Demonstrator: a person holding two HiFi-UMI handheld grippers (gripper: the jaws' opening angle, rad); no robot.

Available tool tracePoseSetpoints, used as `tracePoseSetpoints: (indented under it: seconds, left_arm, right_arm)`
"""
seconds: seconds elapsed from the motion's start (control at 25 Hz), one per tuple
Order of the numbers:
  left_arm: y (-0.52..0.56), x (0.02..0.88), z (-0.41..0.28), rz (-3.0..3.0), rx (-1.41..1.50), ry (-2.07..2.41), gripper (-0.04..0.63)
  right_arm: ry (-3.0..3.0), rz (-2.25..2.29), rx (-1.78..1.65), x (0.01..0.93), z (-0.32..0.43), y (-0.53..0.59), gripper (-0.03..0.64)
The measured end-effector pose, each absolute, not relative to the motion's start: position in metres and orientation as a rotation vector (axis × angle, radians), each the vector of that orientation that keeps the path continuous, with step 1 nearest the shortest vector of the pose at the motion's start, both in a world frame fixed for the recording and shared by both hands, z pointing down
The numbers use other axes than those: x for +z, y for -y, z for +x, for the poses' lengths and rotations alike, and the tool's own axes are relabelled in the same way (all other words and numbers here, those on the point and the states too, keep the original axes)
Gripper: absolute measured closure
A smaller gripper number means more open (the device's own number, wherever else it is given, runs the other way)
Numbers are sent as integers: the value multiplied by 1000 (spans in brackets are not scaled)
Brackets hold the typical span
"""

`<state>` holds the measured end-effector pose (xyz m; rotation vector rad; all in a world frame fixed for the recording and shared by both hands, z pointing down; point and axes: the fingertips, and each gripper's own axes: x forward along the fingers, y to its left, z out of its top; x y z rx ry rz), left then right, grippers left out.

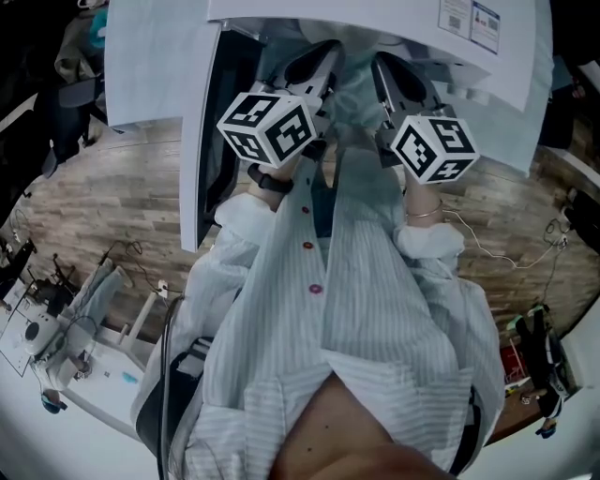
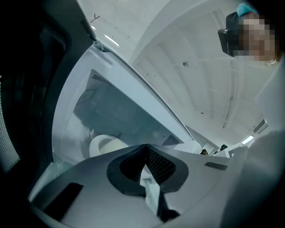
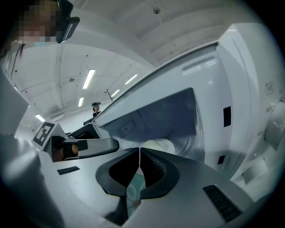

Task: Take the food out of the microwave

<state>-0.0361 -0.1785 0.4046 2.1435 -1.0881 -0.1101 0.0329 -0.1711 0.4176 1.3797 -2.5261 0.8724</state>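
The white microwave (image 1: 394,21) stands in front of me with its door (image 1: 155,70) swung open to the left. In the left gripper view a white bowl (image 2: 103,144) sits on the turntable inside the cavity (image 2: 113,111). The same bowl (image 3: 161,144) shows in the right gripper view, just beyond the jaws. My left gripper (image 1: 317,58) (image 2: 144,149) and right gripper (image 1: 394,73) (image 3: 139,149) are side by side at the opening. Both are shut with nothing between the fingers, and neither touches the bowl.
The microwave's front panel (image 3: 242,98) rises on the right of the cavity. A workbench (image 1: 66,337) with tools stands low on the left, over a wood-pattern floor (image 1: 103,187). Cables (image 1: 506,255) trail on the right. A person (image 3: 95,107) stands far off.
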Motion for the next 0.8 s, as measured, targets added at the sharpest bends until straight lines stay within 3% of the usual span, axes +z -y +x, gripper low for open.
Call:
tracePoseSetpoints:
  seconds: [0.8]
  left_arm:
    - [193,477,-66,1963,-100,1107,586]
  right_arm:
    - [2403,1405,1076,491,16,193,583]
